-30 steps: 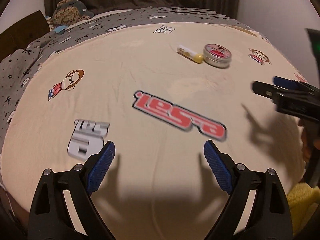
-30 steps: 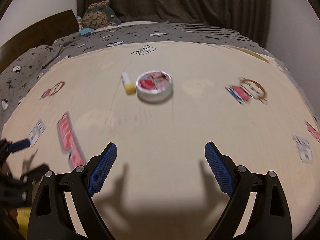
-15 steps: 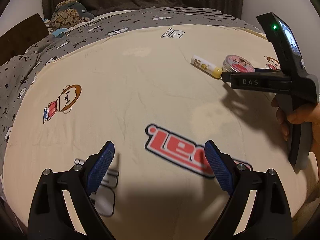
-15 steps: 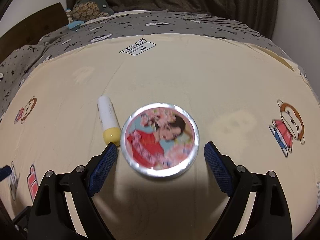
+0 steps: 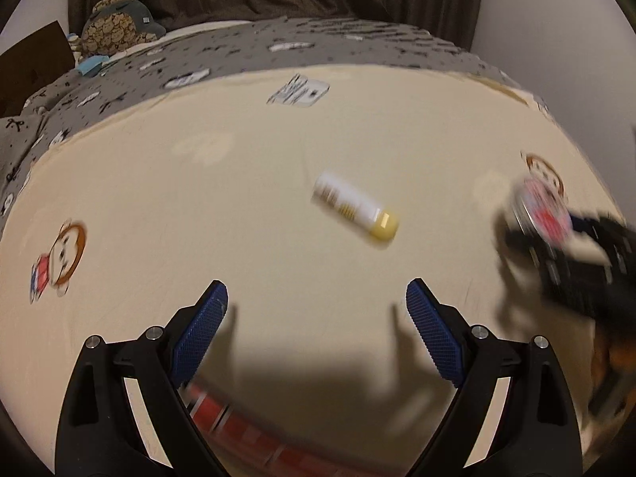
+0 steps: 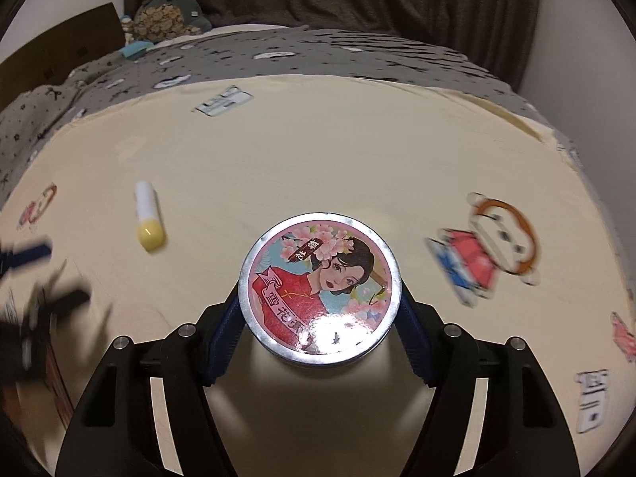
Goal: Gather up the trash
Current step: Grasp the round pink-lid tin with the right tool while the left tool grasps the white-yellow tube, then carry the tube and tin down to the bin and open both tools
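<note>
Tin (image 6: 320, 290) sits between right gripper (image 6: 320, 318) pads, jaws closing on it — pickup step; next, lift. Left gripper (image 5: 316, 318) open, empty — tube (image 5: 355, 208) mid-bed.

Bed with printed sheet

A cream sheet (image 6: 318, 151) printed with cartoon monkeys is spread over the bed; a white tube with a yellow cap (image 6: 148, 219) is laid on it, a grey patterned blanket (image 6: 318, 53) and a plush toy (image 6: 169, 14) behind.

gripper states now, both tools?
Left tool: open, nothing between its pads.
Right tool: closing on the round tin, pads at its sides.
</note>
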